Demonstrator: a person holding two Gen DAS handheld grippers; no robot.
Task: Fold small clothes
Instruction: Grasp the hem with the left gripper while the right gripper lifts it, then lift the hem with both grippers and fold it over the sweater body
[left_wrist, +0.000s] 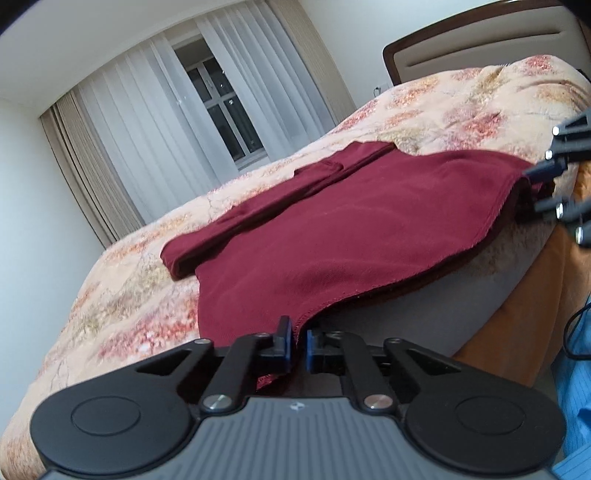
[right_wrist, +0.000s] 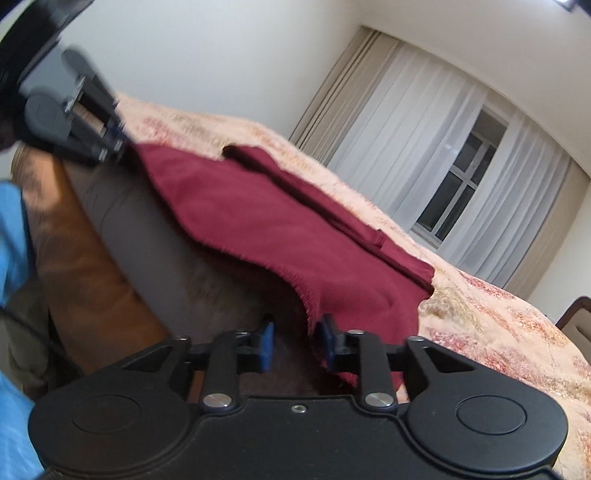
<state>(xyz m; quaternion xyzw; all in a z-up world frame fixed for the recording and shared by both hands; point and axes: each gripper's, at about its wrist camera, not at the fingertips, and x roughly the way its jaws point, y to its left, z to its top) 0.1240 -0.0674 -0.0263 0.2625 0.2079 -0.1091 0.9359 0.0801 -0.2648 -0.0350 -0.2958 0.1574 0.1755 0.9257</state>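
Dark red garment (left_wrist: 332, 236) lies spread on the bed w/ floral cover (left_wrist: 122, 306), near the bed's front edge; hem side hangs slightly past the edge. Far side of garment has a folded-over strip/sleeve (left_wrist: 280, 199) lying along it. Fabric mostly flat, hem edge a bit frayed.

Left gripper (left_wrist: 297, 345): jaws nearly closed, narrow gap, hem corner of the garment pinched betw blue pads (left_wrist: 283, 341); cloth visibly passes betw them and hangs below. In right wrist view the left gripper (right_wrist: 116, 146) shows at upper left, blurred, at the garment's other hem corner.

Right gripper (right_wrist: 293, 345): jaws partly open, clear gap betw blue pads (right_wrist: 266, 345); garment corner drapes against the right-hand pad, not clamped as far as visible. In left wrist view right gripper (left_wrist: 537, 188) sits at far right, fingertips at the garment's edge; closure can't be told from there.

Around: brown mattress side (left_wrist: 424, 306), orange bed skirt (left_wrist: 517, 314), wooden headboard (left_wrist: 480, 44), window w/ white sheer curtains (left_wrist: 207, 92), blue cloth (left_wrist: 576, 387) at frame edge, plain white walls.
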